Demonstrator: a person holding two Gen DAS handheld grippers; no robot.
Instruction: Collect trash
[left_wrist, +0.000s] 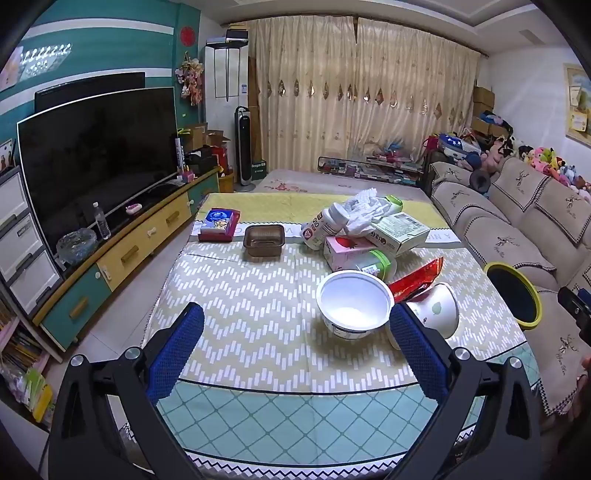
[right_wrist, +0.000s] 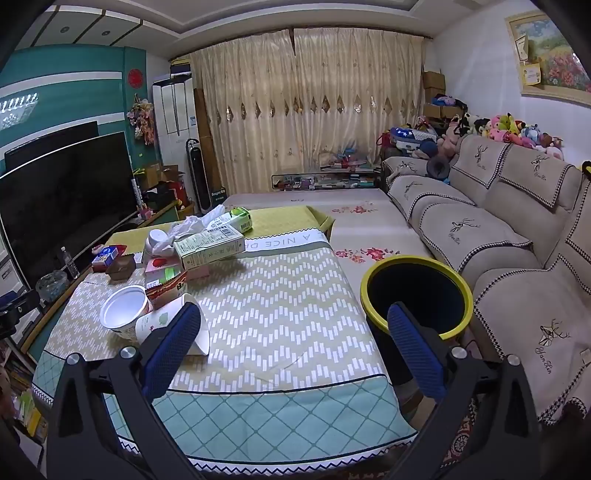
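While the left wrist view lists the left gripper (left_wrist: 295, 354) empty, jaws spread wide, all trash sits uncollected on the tablecloth (left_wrist: 240, 295): white bowl (left_wrist: 352, 301) at 12 o'clock, paper cup (left_wrist: 439, 308) and red wrapper (left_wrist: 419, 277) at 1, cartons (left_wrist: 395, 232) beyond. Right wrist view: right gripper (right_wrist: 297, 347) likewise empty and open; yellow-rimmed bin (right_wrist: 417, 295) at 1 o'clock, apparently empty, so collection seems barely begun.
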